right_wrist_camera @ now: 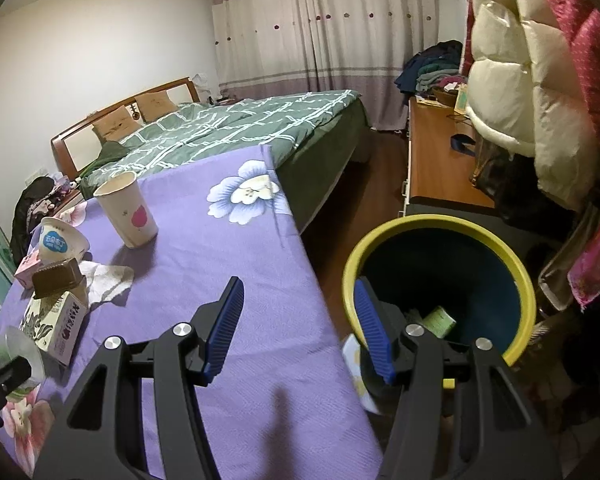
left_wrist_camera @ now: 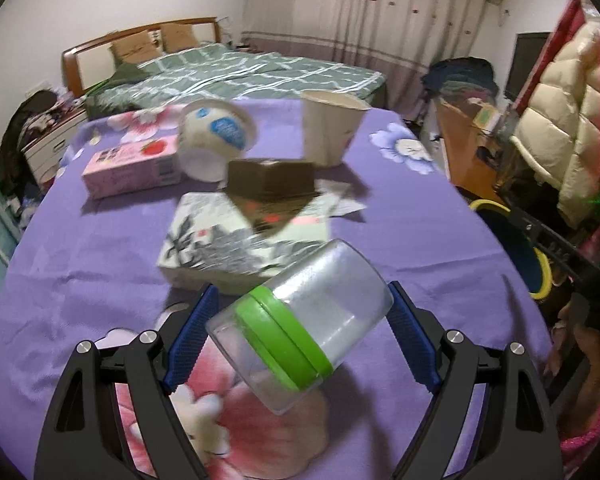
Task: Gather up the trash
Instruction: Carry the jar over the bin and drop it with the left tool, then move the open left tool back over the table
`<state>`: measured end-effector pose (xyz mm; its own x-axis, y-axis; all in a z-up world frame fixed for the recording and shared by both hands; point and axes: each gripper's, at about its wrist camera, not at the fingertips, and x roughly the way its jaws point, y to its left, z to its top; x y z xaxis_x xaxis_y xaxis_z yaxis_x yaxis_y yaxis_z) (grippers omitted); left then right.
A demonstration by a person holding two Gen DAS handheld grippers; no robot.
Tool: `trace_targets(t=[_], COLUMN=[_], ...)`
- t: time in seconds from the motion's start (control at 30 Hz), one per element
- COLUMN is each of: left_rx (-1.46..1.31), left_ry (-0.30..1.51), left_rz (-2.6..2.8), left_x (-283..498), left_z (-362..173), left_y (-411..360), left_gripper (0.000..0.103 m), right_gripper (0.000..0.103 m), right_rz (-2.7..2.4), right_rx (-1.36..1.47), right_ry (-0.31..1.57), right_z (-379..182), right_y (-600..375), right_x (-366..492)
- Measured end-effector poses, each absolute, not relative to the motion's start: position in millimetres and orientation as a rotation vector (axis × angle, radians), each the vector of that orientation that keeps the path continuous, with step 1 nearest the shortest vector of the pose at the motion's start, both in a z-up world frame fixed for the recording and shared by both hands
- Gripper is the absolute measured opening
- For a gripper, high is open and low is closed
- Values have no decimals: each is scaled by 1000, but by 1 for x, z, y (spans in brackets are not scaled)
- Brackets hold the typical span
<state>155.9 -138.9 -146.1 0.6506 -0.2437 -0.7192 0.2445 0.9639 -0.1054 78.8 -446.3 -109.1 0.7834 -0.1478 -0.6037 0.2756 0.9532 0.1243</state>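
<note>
My left gripper [left_wrist_camera: 302,292] is shut on a clear plastic jar with a green band [left_wrist_camera: 300,320], held tilted just above the purple flowered tablecloth [left_wrist_camera: 80,260]. The same jar [right_wrist_camera: 16,344] shows at the far left of the right wrist view. My right gripper [right_wrist_camera: 298,286] stands open with nothing between its fingers, over the table's right edge and beside the yellow-rimmed bin [right_wrist_camera: 440,224]. On the table lie a patterned box [left_wrist_camera: 220,240], a brown tray [left_wrist_camera: 272,178], a yogurt cup [left_wrist_camera: 216,136], a pink carton [left_wrist_camera: 132,168] and an upright paper cup [left_wrist_camera: 328,128].
A crumpled tissue [right_wrist_camera: 108,276] lies by the brown tray. The bin holds some trash, including a green packet [right_wrist_camera: 440,320]. Behind the table are a bed [right_wrist_camera: 220,128], a wooden desk [right_wrist_camera: 432,160] and hanging coats [right_wrist_camera: 520,100] on the right.
</note>
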Motion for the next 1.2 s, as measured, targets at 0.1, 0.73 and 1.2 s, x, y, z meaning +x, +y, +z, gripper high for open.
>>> trace_targets(t=[0.1, 0.73, 1.2], left_rx=[10, 112, 214], left_ry=[808, 829, 889], left_rz=[-323, -696, -756], left_x=[156, 207, 244], left_z=[-140, -125, -163], left_y=[-156, -372, -502], left_gripper=[83, 83, 84], right_gripper=[55, 58, 58], right_rz=[-246, -453, -524], right_rx=[215, 266, 322], right_ry=[621, 600, 623], right_z=[-105, -104, -117], right_y=[-457, -558, -598], right_x=[67, 2, -19])
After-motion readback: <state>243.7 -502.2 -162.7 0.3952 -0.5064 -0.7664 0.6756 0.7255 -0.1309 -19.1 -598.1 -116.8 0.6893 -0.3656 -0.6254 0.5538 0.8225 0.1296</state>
